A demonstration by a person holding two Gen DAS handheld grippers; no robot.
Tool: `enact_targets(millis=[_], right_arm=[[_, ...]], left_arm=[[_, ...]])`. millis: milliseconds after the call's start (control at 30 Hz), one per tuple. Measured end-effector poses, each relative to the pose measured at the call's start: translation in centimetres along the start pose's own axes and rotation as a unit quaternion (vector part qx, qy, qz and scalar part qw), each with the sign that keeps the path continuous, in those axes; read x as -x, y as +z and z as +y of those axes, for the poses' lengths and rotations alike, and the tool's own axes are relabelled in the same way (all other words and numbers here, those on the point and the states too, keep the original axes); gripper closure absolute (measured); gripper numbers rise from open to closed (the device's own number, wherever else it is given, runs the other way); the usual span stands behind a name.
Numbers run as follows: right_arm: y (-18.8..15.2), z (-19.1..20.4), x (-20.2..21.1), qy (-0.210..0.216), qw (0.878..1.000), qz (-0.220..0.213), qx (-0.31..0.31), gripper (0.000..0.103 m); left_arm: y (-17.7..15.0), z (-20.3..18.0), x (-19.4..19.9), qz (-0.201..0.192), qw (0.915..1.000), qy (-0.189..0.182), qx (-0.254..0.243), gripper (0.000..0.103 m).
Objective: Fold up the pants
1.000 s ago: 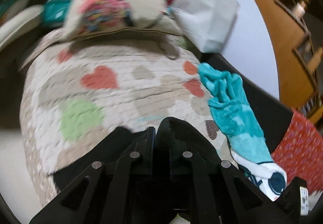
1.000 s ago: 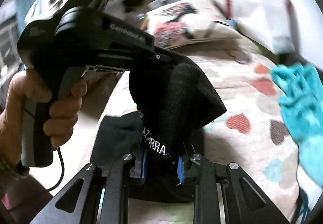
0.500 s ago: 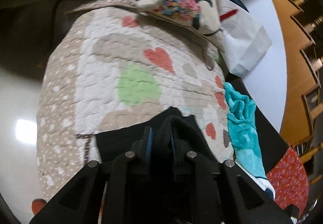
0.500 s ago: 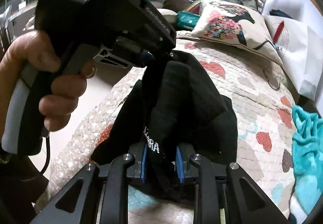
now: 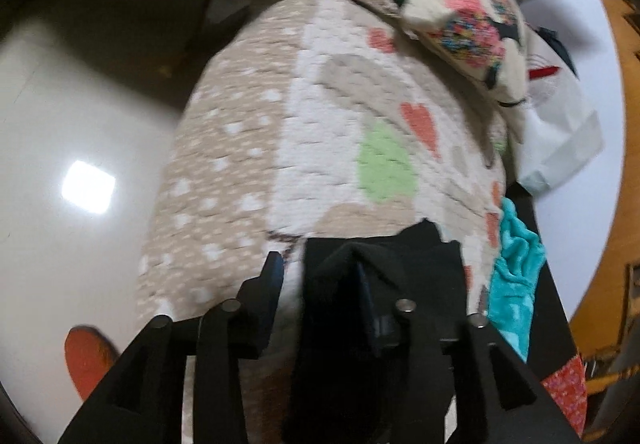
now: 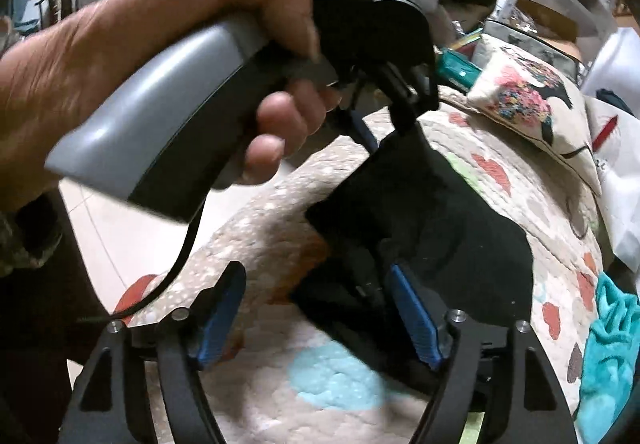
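The black pants (image 6: 432, 228) lie bunched on the heart-patterned quilt (image 6: 516, 180). My left gripper (image 5: 318, 264) is open, and a fold of the pants (image 5: 380, 268) drapes over its right finger. My right gripper (image 6: 316, 284) is open low over the near edge of the pants. Its blue pads (image 6: 412, 316) stand wide apart with nothing between them. The left gripper, held in a hand (image 6: 168, 28), also shows in the right wrist view at the far corner of the pants.
A teal fleece garment (image 5: 512, 276) lies on the quilt to the right. A patterned cushion (image 5: 472, 28) and a white bag (image 5: 560, 116) sit at the far end. The quilt (image 5: 248, 164) edge drops to a shiny floor (image 5: 72, 180) on the left.
Both grippers have opened and let go of the pants. The pants have dropped onto the quilt. The left gripper has swung toward the quilt's left edge.
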State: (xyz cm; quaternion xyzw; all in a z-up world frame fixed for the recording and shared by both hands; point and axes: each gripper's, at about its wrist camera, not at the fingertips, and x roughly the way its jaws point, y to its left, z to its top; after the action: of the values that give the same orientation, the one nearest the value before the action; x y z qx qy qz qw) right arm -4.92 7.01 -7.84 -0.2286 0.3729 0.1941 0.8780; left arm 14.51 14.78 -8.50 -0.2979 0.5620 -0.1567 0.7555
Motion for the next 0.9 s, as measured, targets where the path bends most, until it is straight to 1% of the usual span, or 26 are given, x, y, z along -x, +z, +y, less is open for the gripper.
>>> enact_targets(millis=[100,167,233,300,367,433,500,567,633,700,733,767,800,833,867,900], right_arm=[[-0.4,0.1,-0.2,0.012,1.000,0.012,-0.007,0.023],[-0.7,0.1,0.2,0.018,1.000,0.015,-0.009,0.023],[-1.0,-0.2,1.1,0.020,1.000,0.010,-0.011,0.023],[-1.2,-0.7,2.0,0.017,1.000,0.006,-0.015,0.023],[-1.3,-1.8,2.9,0.011,1.000,0.002,-0.025,0.023],[-1.6,-2.9,3.9,0.009,0.999,-0.002,-0.045,0.023],[-1.9,-4.8,4.8,0.004,0.997,-0.008,-0.079,0.023],[-2.1,-7.1,5.3,-0.006,0.993,-0.013,-0.120,0.023],[-2.5,-9.7,5.5,-0.017,0.985,-0.015,-0.169,0.023],[-2.9,-12.5,5.3,-0.022,0.974,-0.015,-0.225,0.023],[-3.4,-14.0,5.2,-0.020,0.966,-0.016,-0.257,0.023],[-3.9,-15.0,5.2,-0.018,0.960,-0.015,-0.278,0.023],[-4.4,-16.0,5.1,-0.018,0.953,-0.015,-0.301,0.023],[-4.9,-16.9,4.9,-0.019,0.948,-0.014,-0.318,0.023],[-5.5,-17.9,4.7,-0.021,0.940,-0.011,-0.340,0.023],[-5.9,-18.3,4.4,-0.023,0.936,-0.008,-0.351,0.023]], left_arm=[[-0.1,1.8,-0.2,0.018,0.9990,0.004,0.040,0.062],[-0.3,2.2,0.5,0.007,0.9984,0.017,0.053,0.062],[-0.5,1.4,2.3,-0.038,0.9973,0.054,0.031,0.063],[-0.6,0.6,4.2,-0.084,0.9934,0.078,0.009,0.063],[-0.8,-0.4,6.1,-0.132,0.9880,0.079,-0.009,0.063],[-1.2,-1.6,6.6,-0.152,0.9858,0.064,-0.031,0.063],[-2.0,-3.0,6.1,-0.144,0.9868,0.045,-0.060,0.063],[-2.8,-4.3,4.4,-0.114,0.9890,0.035,-0.088,0.063],[-3.4,-4.8,2.4,-0.079,0.9915,0.039,-0.096,0.063],[-3.8,-4.1,0.1,-0.039,0.9936,0.069,-0.080,0.062],[-3.8,-3.6,-0.5,-0.029,0.9949,0.070,-0.067,0.061],[-3.8,-2.9,-0.8,-0.022,0.9964,0.065,-0.050,0.055],[-3.5,-1.9,-0.9,-0.017,0.9980,0.055,-0.025,0.046],[-3.6,-1.2,-0.9,-0.012,0.9988,0.047,-0.011,0.043],[-3.5,-0.8,-0.9,-0.008,0.9993,0.037,0.002,0.043],[-3.5,-0.3,-0.9,-0.004,0.9996,0.025,0.013,0.043]])
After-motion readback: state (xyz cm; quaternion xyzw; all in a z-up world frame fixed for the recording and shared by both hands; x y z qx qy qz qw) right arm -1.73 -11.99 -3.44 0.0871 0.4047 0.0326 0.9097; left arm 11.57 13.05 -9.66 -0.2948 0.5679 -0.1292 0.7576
